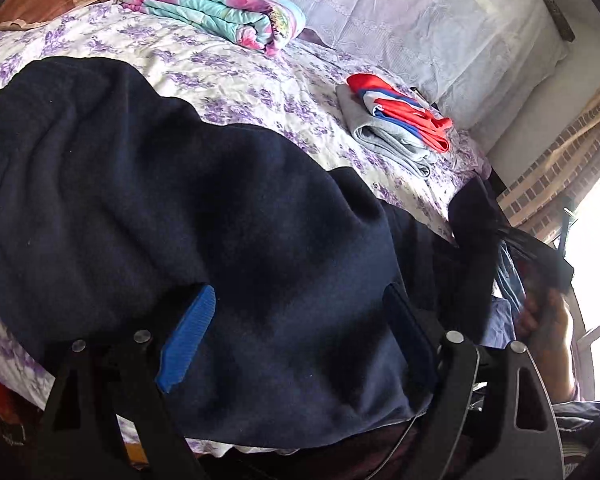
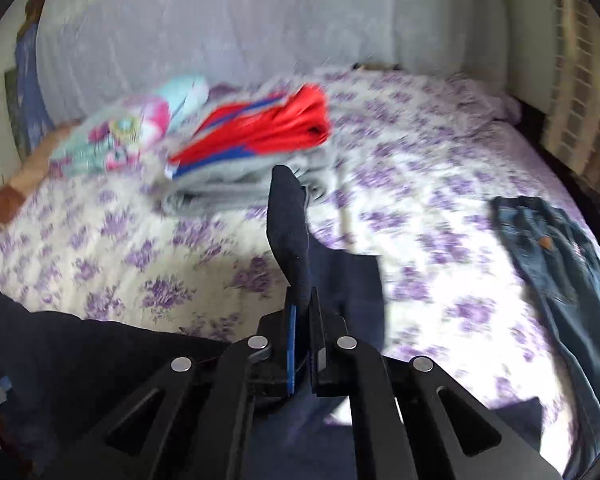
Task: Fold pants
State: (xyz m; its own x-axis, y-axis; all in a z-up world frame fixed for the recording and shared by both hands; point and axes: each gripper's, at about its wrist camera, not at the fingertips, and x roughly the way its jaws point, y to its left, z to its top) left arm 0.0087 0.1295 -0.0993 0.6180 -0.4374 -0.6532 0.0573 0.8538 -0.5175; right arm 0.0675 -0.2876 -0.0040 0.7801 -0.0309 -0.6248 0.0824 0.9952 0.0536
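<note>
Navy pants (image 1: 180, 184) lie spread over the floral bed sheet (image 1: 240, 80) and fill most of the left wrist view. My left gripper (image 1: 300, 320) is open above them, its blue pads (image 1: 188, 336) wide apart and the cloth lying loose between them. At the right of that view, one end of the pants (image 1: 472, 208) is lifted off the bed, with a hand (image 1: 548, 320) below it. In the right wrist view, my right gripper (image 2: 302, 308) is shut on a strip of the navy pants (image 2: 288, 220), which sticks up from between its pads.
A folded stack of red, blue and grey clothes (image 1: 400, 120) (image 2: 260, 140) lies mid-bed. A folded floral quilt (image 1: 220, 12) lies near the pillows (image 1: 420, 20). Blue jeans (image 2: 560, 260) are spread near the bed's right edge. A window and curtain are at the far right.
</note>
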